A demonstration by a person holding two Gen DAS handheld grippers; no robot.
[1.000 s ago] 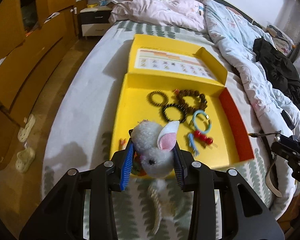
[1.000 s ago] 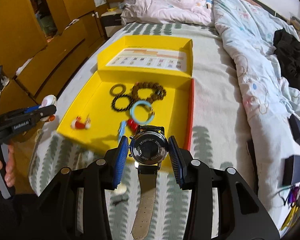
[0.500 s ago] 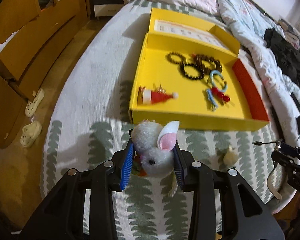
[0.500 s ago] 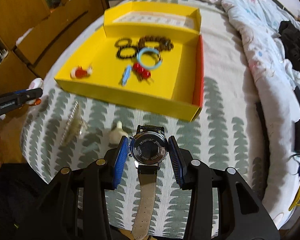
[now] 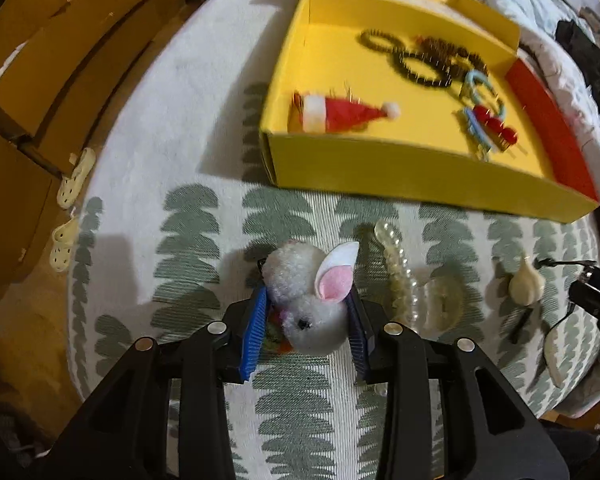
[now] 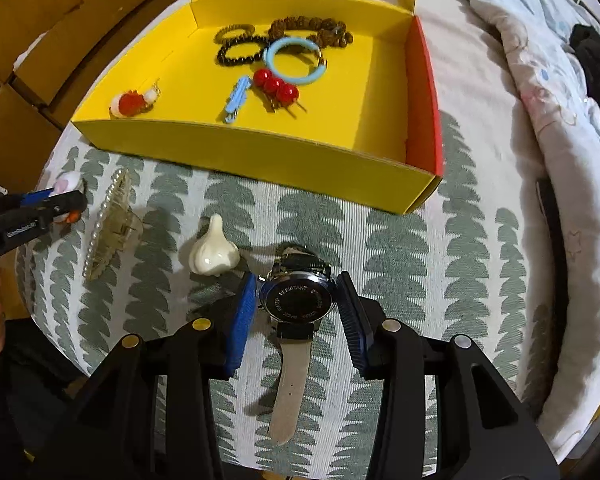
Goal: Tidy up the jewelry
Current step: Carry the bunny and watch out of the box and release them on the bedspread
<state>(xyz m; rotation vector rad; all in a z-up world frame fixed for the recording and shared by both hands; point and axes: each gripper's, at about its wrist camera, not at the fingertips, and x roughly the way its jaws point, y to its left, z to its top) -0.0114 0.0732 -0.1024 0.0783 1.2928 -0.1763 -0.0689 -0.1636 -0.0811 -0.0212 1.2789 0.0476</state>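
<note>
Now we hold the fluffy mouse clip (image 5: 308,300) tight in the left claw (image 5: 306,330), low in the frame. Our right claw (image 6: 298,316) looks a bit apart around the watch (image 6: 296,300). We should lift both slowly, then set them softly in the yellow box (image 6: 260,152) up top.

A grey pom-pom mouse clip (image 5: 308,300) and a caseback-up watch (image 6: 296,300) sit near the yellow jewelry box (image 6: 260,148).

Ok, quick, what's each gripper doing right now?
Left gripper: shut on the plush mouse.
Right gripper: watch between its fingers; a slight gap shows, so grip cannot be told.
</note>
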